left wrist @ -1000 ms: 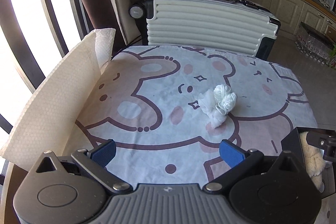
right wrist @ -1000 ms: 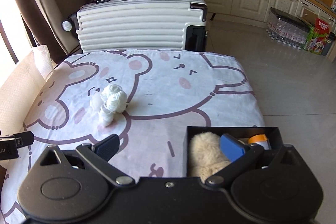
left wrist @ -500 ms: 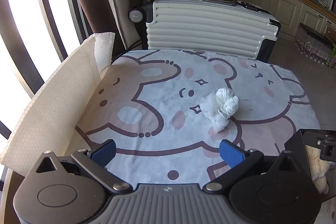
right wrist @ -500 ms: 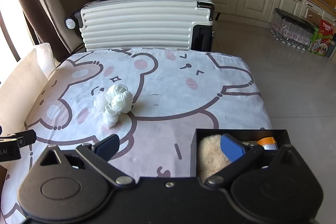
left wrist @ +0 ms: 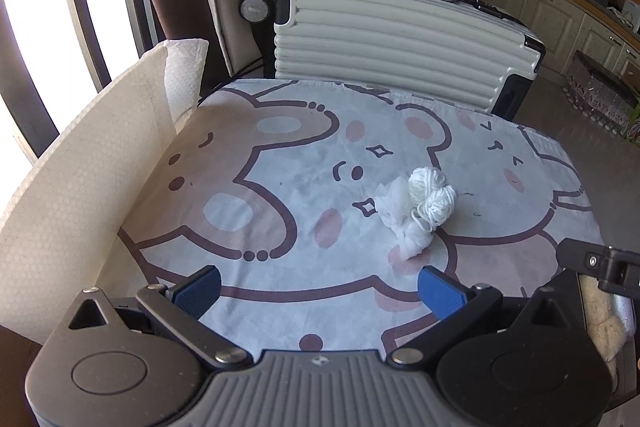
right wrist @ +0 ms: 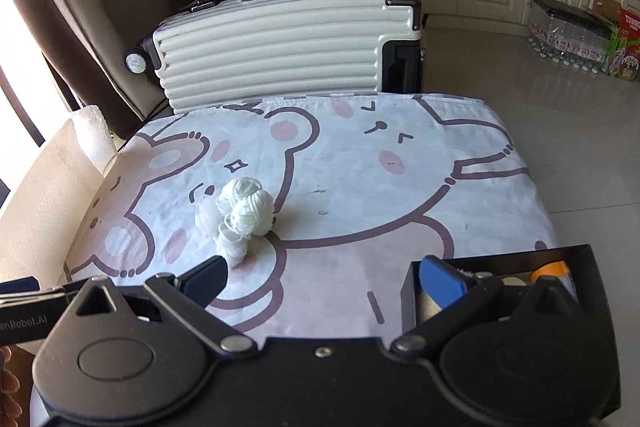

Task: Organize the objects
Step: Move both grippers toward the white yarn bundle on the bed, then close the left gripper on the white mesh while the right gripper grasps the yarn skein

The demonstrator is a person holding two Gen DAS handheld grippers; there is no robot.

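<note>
**Yarn bundle on the counter, both tongs released**

Where the bear-print cloth covers the counter, a white yarn bundle lies alone near the middle, made of two small wound balls and a gauzy white wad knotted together. From the left wrist view it sits at about one o'clock from the left tongs, apart from both blue pads. From the right wrist view the same bundle lies at about eleven o'clock from the right tongs, just beyond the left-hand finger tip and not touching it.

Both tongs stand spread wide with nothing between them.

At the near right corner of the counter, at about four o'clock from the bundle, sits a black box. Inside it something cream and fluffy shows, along with an orange-topped item, though the right finger hides much of the contents.

A white foam sheet stands up along the counter's left edge at nine o'clock. Past the far edge, at twelve o'clock, a ribbed white suitcase rests on its side.
</note>
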